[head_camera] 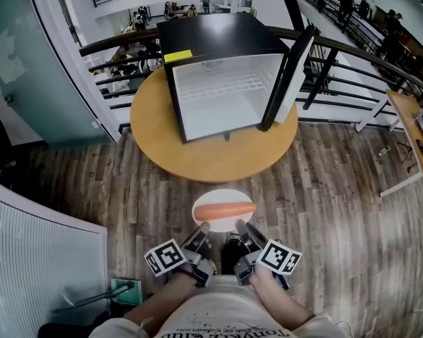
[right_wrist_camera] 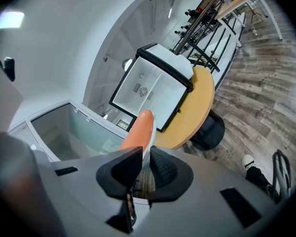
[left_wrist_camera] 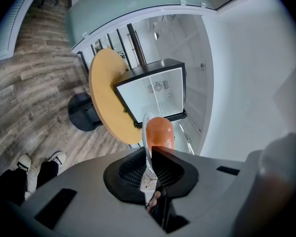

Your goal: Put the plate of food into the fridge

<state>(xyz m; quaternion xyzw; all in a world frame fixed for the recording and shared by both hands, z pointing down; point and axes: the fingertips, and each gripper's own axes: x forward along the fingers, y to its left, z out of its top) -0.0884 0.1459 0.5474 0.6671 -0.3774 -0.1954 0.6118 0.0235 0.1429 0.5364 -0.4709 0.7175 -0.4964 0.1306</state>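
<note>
Holding the plate (head_camera: 221, 197) out over the floor, just on the near side of the desk (head_camera: 197, 157), with the open fridge (head_camera: 225, 90) sitting further back on it. Both the left tool (head_camera: 199, 232) and the right tool (head_camera: 244, 231) are clamped on the plate's near rim, one each side. It looks stiff and smooth, so I'd guess that thin edge could slip. The sausage (head_camera: 223, 210) is round and loose and will probably roll if the plate tips, so keep it level.
</note>
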